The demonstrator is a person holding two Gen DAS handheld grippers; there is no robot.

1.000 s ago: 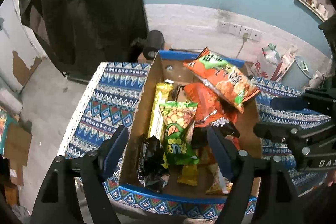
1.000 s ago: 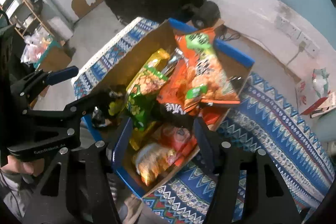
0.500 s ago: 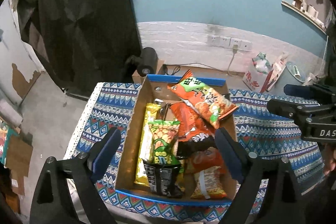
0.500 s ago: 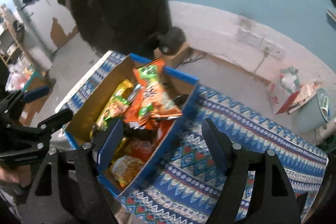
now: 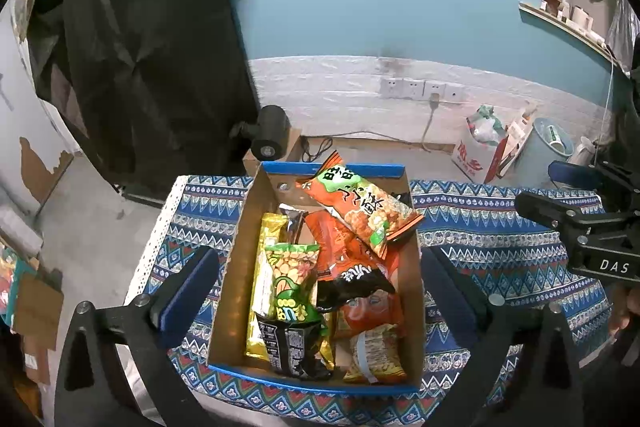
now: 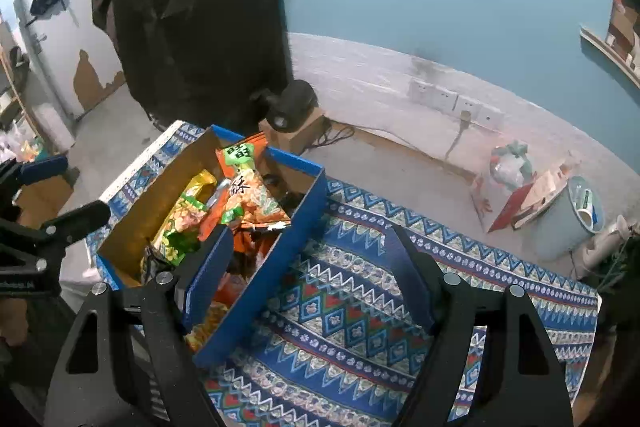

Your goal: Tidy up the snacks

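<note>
A blue-edged cardboard box (image 5: 234,267) (image 6: 280,259) sits on a patterned tablecloth (image 5: 492,239) (image 6: 360,315) and holds several snack packs. An orange-green pack (image 5: 360,205) (image 6: 248,195) lies on top at the far end. A green peanut pack (image 5: 290,279) (image 6: 180,223), a yellow bar (image 5: 264,267), a black pack (image 5: 292,343) and red-orange packs (image 5: 348,259) lie below. My left gripper (image 5: 320,291) is open and empty above the box. My right gripper (image 6: 308,275) is open and empty above the box's right wall and the cloth.
A black lamp on a small box (image 5: 270,135) (image 6: 292,103) stands behind the table. A bucket (image 5: 548,147) (image 6: 568,215) and bags (image 5: 484,143) sit on the floor at the right by wall sockets (image 5: 420,89). A dark curtain (image 5: 140,47) hangs at the left.
Both grippers have pulled back and up from the box. The right gripper has also swung to the right, over the cloth. The snacks have not moved.
</note>
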